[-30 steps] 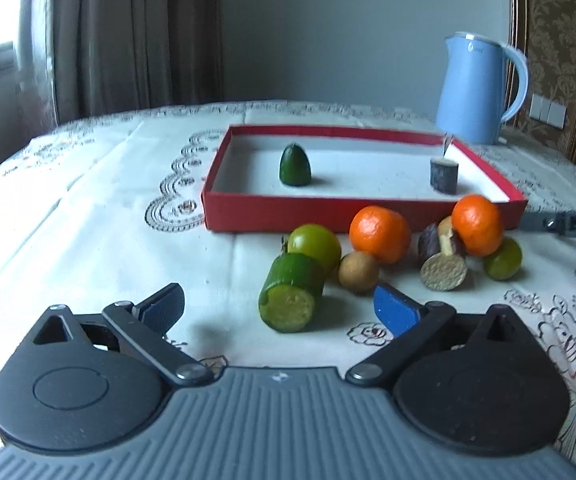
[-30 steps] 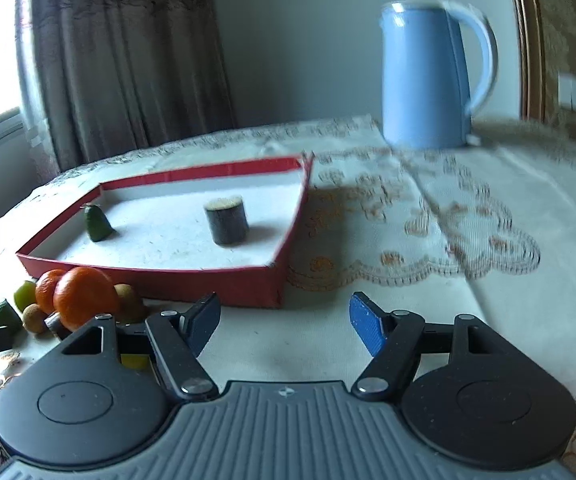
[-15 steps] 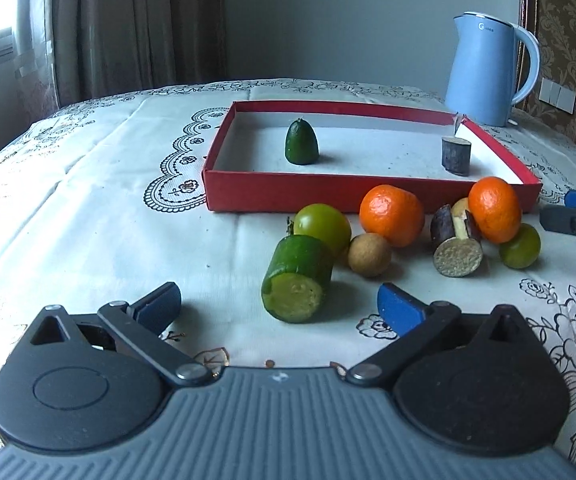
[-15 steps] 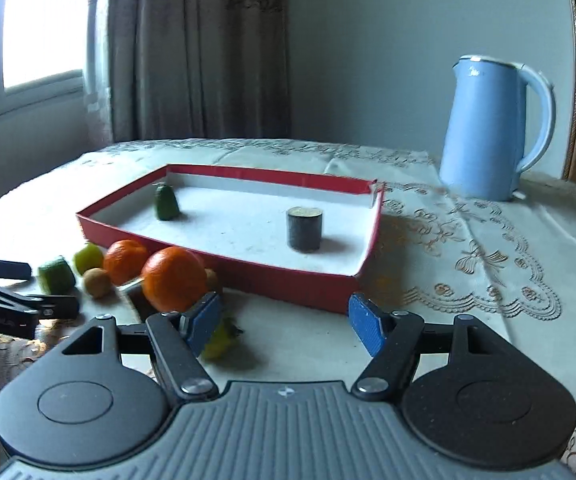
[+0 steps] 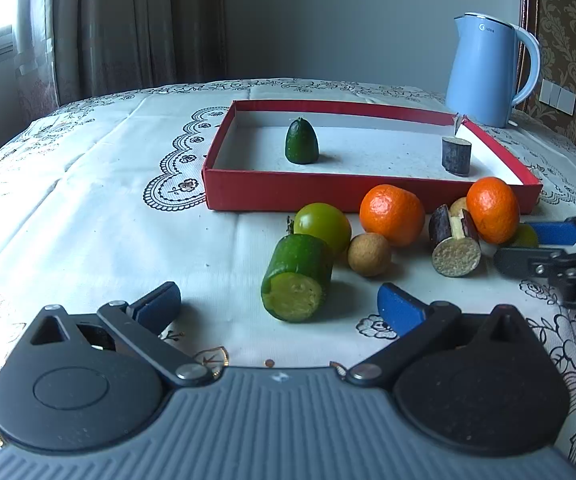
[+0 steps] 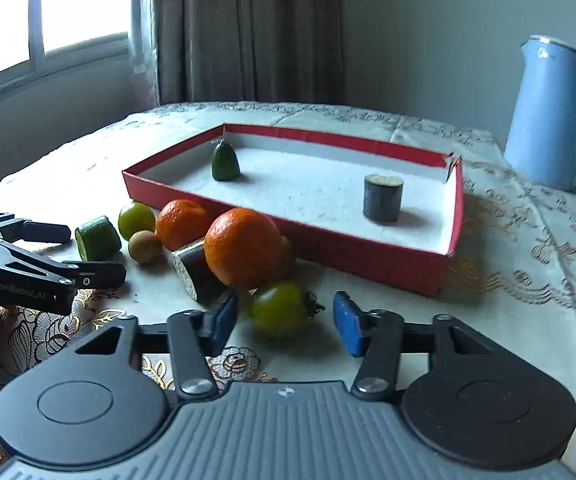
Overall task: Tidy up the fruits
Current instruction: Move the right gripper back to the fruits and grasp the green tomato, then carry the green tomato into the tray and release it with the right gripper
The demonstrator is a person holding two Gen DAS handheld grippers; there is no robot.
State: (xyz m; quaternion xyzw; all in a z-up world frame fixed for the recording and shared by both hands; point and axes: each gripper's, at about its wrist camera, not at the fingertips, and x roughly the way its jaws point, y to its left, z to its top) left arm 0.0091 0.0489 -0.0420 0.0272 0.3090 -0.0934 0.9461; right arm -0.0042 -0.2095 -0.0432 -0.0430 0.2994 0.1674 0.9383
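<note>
Right gripper [image 6: 284, 322] jaws closing around small round green tomato [image 6: 282, 310] at 12 o'clock, blue pads not yet touching; left gripper [image 5: 278, 306] wide.

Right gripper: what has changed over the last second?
The right gripper swung left from the bare cloth beside the red tray to the fruit pile; its jaws are closing around a green tomato, not yet pressing it. The left gripper, open, and the pieces in the tray stayed put.
</note>
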